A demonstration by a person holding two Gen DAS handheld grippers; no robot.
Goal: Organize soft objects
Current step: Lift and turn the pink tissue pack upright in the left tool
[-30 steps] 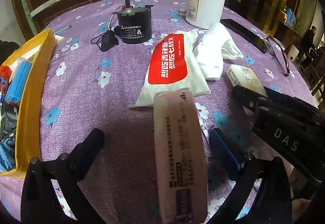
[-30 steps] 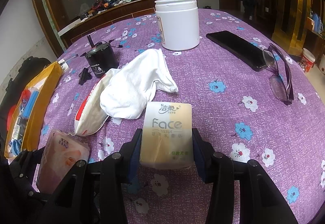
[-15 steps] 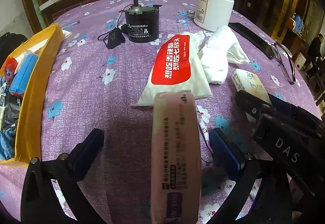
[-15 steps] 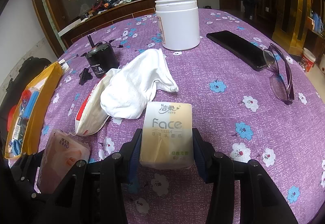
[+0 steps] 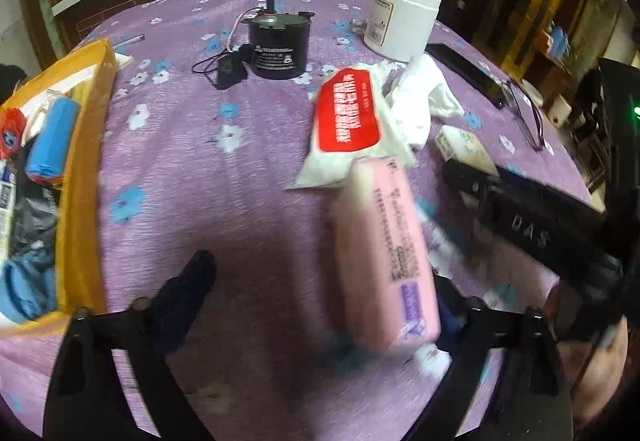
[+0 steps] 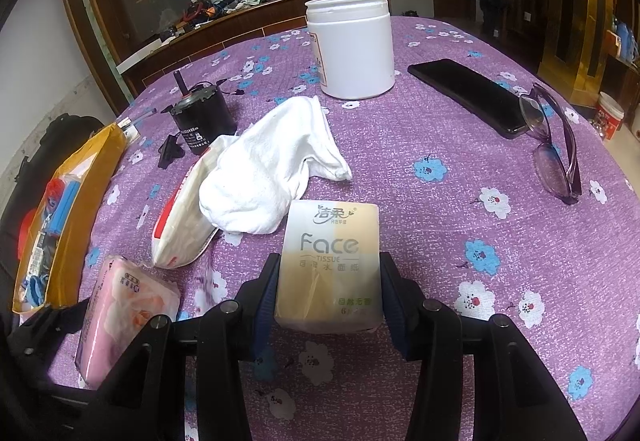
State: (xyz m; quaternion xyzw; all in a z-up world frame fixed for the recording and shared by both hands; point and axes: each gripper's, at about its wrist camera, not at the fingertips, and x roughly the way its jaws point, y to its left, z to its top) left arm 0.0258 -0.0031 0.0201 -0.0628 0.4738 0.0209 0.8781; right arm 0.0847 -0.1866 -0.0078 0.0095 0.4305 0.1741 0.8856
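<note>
Nearest you, your left gripper (image 5: 320, 281) has the pink tissue pack (image 5: 386, 253) between its jaws, which are closing. The pack lies against the right-hand finger, and the left-hand finger (image 5: 192, 281) stands clear of it, so no grip is made yet. Its long axis runs near to far, along the fingers.

Your right gripper (image 6: 328, 291) is clamped on the Face tissue pack (image 6: 328, 265), pads on both sides, the pack upright on the purple tablecloth (image 6: 440, 201).

Farther out lie the red-labelled wipes pack (image 5: 348, 121) and the white cloth (image 6: 276, 169), touching one another.

The yellow box (image 5: 86, 169) lies to the left of both grippers; your left hand is the nearer.
</note>
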